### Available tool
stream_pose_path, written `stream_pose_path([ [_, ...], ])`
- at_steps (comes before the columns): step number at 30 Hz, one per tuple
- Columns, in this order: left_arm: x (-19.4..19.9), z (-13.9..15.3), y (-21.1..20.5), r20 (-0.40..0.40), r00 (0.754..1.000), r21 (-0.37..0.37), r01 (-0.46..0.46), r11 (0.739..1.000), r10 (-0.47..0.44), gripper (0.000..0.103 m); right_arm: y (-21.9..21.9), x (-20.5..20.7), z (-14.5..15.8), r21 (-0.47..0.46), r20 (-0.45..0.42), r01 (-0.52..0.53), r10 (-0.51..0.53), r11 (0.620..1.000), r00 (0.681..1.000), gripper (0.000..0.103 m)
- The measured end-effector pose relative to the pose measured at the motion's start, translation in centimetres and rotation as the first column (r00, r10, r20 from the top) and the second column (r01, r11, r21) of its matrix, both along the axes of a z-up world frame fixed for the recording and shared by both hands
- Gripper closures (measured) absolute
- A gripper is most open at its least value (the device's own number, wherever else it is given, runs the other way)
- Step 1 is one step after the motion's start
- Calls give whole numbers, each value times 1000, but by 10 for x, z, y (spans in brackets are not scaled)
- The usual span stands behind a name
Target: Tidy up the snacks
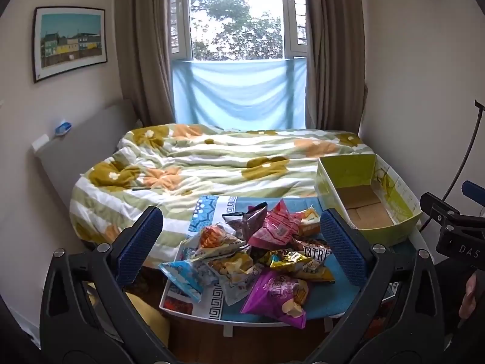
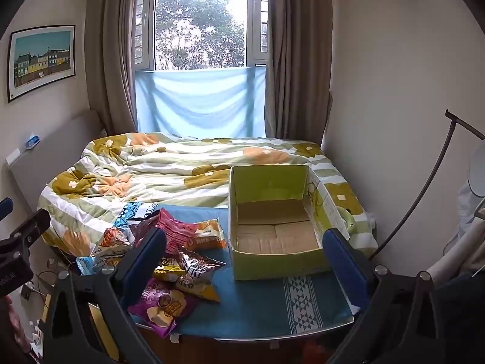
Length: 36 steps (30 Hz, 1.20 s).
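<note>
Left gripper (image 1: 242, 242) spread wide, nothing between the blue pads (image 1: 139, 242), hanging above the snack pile (image 1: 251, 251). Right gripper (image 2: 245, 257) likewise wide, gripping nothing, raised over the table (image 2: 257, 303) between pile and box (image 2: 272, 209). Snacks heaped on the left part of the blue cloth: purple bag (image 1: 275, 297) nearest, pink bag (image 1: 272, 224) on top, light-blue bag (image 1: 185, 276) at the left edge. Green box, cardboard floor bare, upright on the table's right side, just beside the pile. Bed (image 1: 212, 157) with flowered quilt behind, touching the table's far edge. Window (image 1: 236, 15) beyond, curtains drawn aside.
</note>
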<state>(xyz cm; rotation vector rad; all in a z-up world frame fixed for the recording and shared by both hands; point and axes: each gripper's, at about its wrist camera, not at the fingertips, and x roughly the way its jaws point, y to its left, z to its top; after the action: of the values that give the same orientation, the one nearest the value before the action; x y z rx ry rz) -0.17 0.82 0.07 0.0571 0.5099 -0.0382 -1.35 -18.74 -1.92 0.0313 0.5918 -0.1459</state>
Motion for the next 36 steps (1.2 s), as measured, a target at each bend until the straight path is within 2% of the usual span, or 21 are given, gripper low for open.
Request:
stream_pose_path([
  [9, 2, -1, 3, -15, 1000, -26, 8, 1000, -8, 1, 2, 2, 2, -3, -2, -1, 1, 1000, 1000, 0],
  [18, 1, -1, -1, -3, 1000, -16, 12, 1000, -12, 1, 3, 1, 1, -2, -3, 0, 0, 1000, 1000, 0],
  [36, 10, -6, -3, -38, 999, -9, 11, 1000, -12, 1, 5, 1, -1, -4, -5, -1, 1, 1000, 1000, 0],
])
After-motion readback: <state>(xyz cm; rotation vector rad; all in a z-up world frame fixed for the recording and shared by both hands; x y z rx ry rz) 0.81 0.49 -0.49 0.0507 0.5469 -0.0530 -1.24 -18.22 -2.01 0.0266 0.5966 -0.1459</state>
